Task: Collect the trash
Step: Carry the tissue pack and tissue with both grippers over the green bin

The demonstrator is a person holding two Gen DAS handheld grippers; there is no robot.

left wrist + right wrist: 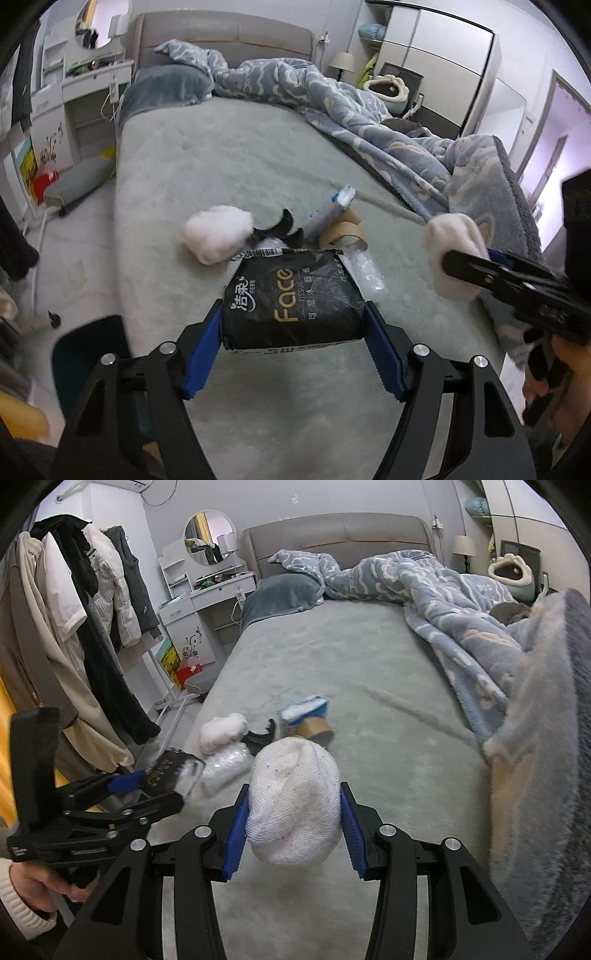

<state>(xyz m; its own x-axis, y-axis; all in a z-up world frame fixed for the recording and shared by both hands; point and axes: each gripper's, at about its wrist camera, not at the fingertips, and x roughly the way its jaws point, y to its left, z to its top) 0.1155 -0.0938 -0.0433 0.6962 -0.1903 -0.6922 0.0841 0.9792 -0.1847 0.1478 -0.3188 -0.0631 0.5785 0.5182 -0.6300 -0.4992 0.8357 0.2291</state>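
The fingers [207, 343] of the left gripper [295, 328] are clamped on the sides of a black tissue pack [295, 299], held just off the grey bed [229, 155]; those of the right gripper [293, 823] squeeze a white balled-up cloth [293, 805], also lifted clear. The rest of the trash sits near the foot of the bed: another white wad [218, 234], a black scrap [282, 229], a blue-and-white packet [328, 214] leaning on a cardboard tube [343, 232], and crinkled clear plastic [364, 267]. From where I stand, the pack looks the likelier to go wrong: it is soft, gripped only across its near end, so it could sag and slide out if the hand tilts or swings quickly. The cloth is compressible, and a loose fold could work free. With both grippers full and close together, they could knock each other or sweep the light pieces off the near edge. No bin is in view, so the carry may be long.
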